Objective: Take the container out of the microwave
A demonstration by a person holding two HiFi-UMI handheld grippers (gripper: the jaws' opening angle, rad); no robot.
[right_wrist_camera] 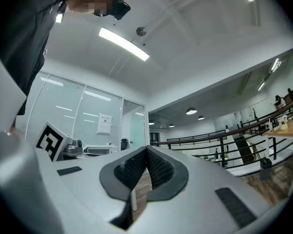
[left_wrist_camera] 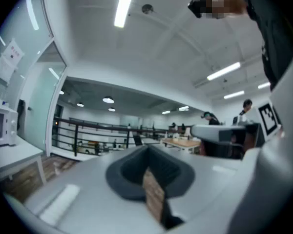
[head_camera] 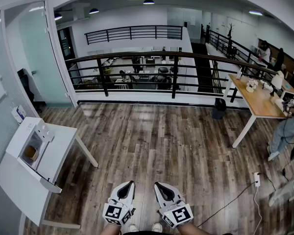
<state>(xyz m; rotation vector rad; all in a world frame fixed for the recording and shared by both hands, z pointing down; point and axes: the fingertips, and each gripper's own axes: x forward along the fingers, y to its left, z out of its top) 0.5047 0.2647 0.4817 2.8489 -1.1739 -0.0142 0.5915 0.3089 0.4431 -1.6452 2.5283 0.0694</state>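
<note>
In the head view a white microwave (head_camera: 25,142) stands on a white table (head_camera: 61,146) at the left, its front open, and a small brown container (head_camera: 30,153) shows inside it. Both grippers are low in the middle of that view, held side by side over the wooden floor and well to the right of the table. My left gripper (head_camera: 130,184) is shut with nothing in it, and so is my right gripper (head_camera: 158,185). The left gripper view shows its jaws (left_wrist_camera: 147,150) closed and the microwave (left_wrist_camera: 0,126) at the far left edge. The right gripper view shows shut, empty jaws (right_wrist_camera: 147,149).
A dark railing (head_camera: 137,58) runs across the far side of the floor. A wooden desk (head_camera: 257,99) with a person (head_camera: 289,126) beside it stands at the right, with a black bin (head_camera: 219,108) near it. A power strip and cable (head_camera: 257,180) lie on the floor at the right.
</note>
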